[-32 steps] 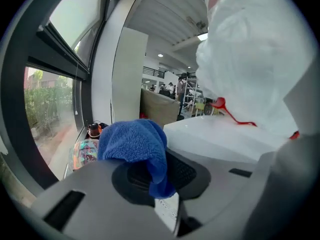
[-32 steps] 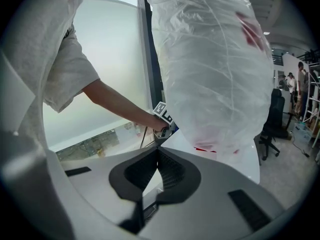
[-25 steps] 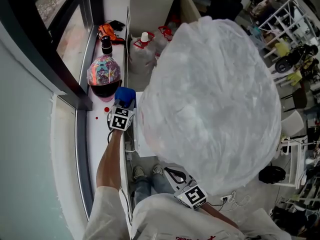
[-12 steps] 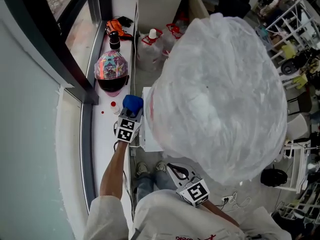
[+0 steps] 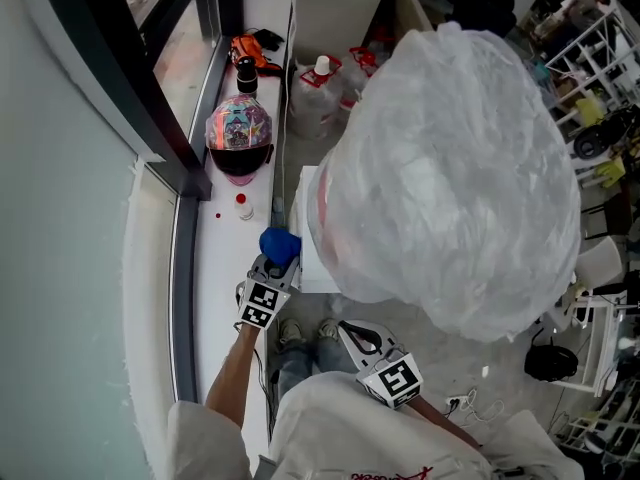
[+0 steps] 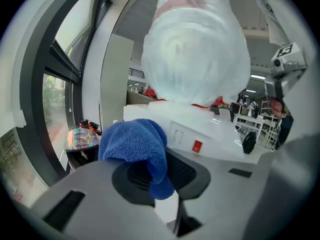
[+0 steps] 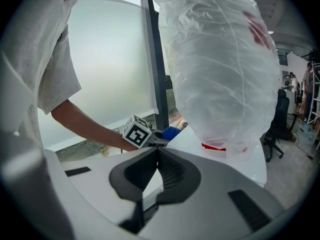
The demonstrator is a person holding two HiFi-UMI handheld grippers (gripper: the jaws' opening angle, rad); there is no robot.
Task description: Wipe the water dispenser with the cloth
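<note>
A white water dispenser (image 5: 316, 230) stands beside the window sill, its big bottle wrapped in clear plastic (image 5: 450, 158). My left gripper (image 5: 278, 256) is shut on a bunched blue cloth (image 5: 279, 243), held right at the dispenser's left edge. In the left gripper view the cloth (image 6: 139, 144) hangs from the jaws in front of the dispenser's white top (image 6: 200, 131). My right gripper (image 5: 350, 340) hangs low near the person's body, shut with nothing between its jaws; its own view shows the jaws (image 7: 158, 160) touching, the dispenser (image 7: 235, 159) beyond.
On the white sill (image 5: 220, 268) sit a colourful helmet (image 5: 240, 133), a small red-capped bottle (image 5: 243, 206) and an orange item (image 5: 250, 48). Water jugs (image 5: 315, 93) stand on the floor behind the dispenser. A dark window frame (image 5: 140, 108) runs along the left. An office chair (image 7: 277, 116) stands beyond.
My left gripper has drawn back along the dispenser's left side toward the person, carrying the cloth. The head camera has shifted. The right gripper has stayed low.
</note>
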